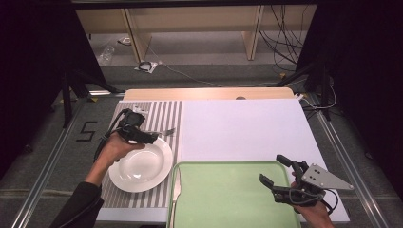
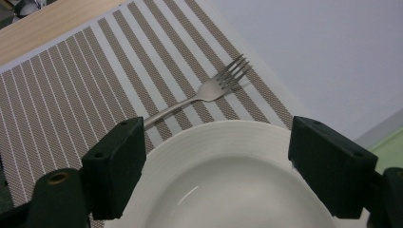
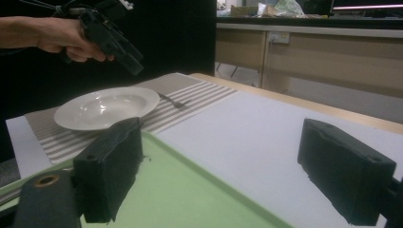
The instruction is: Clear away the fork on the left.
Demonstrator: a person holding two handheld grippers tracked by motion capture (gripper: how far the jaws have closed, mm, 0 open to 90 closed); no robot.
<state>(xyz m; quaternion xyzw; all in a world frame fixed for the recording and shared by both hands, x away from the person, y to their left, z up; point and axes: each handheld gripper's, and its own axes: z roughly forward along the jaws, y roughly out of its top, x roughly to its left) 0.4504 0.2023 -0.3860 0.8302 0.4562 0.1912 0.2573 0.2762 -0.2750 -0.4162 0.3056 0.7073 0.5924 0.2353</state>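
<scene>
Jaws wide apart, the left tool (image 1: 142, 135) hovers over the far rim of the white plate (image 1: 142, 166), aimed at the fork (image 2: 209, 92) lying on the striped placemat (image 1: 161, 114) just beyond that plate, likely to grasp it. Right of the plate, the right tool (image 1: 278, 178) waits wide and empty above the green tray (image 1: 228, 199).

Dark curtains (image 1: 28, 71) hanging on both sides, room lying dim beyond. Grey floor (image 1: 199, 73) stretching past table's far edge, cables (image 1: 280, 33) trailing across it at right, white cord (image 1: 190, 76) running along it. Light wooden bench (image 1: 190, 23) standing at back. Black stand legs (image 1: 71, 92) bracing left and right. Metal rails (image 1: 43, 171) flanking table. Marking "5" (image 1: 85, 131) showing on floor at left.
</scene>
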